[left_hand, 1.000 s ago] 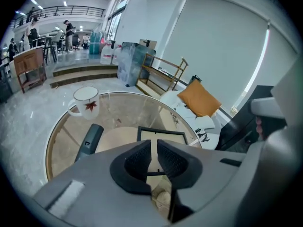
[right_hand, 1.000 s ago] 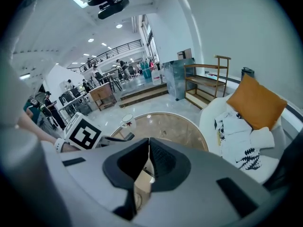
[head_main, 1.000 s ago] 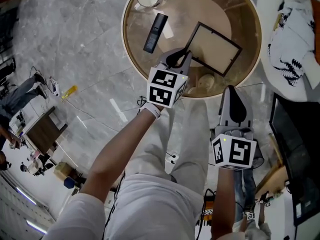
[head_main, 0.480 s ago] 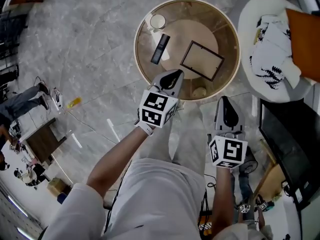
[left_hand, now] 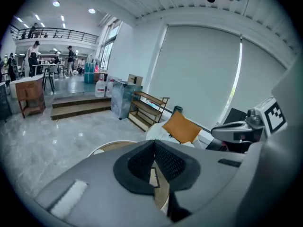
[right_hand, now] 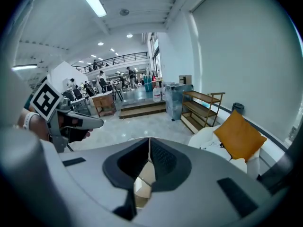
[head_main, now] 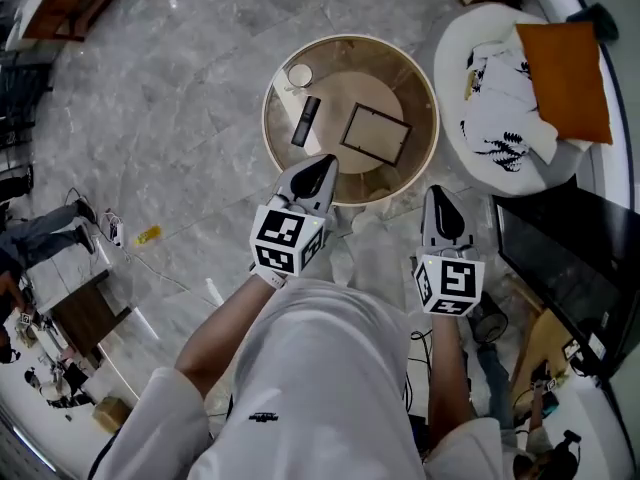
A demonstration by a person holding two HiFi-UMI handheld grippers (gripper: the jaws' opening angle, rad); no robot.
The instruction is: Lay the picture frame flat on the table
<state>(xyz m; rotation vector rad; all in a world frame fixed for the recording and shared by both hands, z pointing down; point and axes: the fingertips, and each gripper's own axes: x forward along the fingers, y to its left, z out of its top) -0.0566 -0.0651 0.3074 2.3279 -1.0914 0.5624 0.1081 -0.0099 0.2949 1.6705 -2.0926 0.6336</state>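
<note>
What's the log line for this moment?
frame: flat on table | left gripper: just closed, empty, clear of frame | right gripper: shut, empty, clear of frame | task: looks done

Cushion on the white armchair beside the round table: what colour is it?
The cushion is plain orange, with no pattern; the head view shows it best.

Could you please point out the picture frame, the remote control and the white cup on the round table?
picture frame (head_main: pixel 376 135): head view, middle of its pane.
remote control (head_main: pixel 305 121): head view, middle of its body.
white cup (head_main: pixel 299 75): head view, its open top.
</note>
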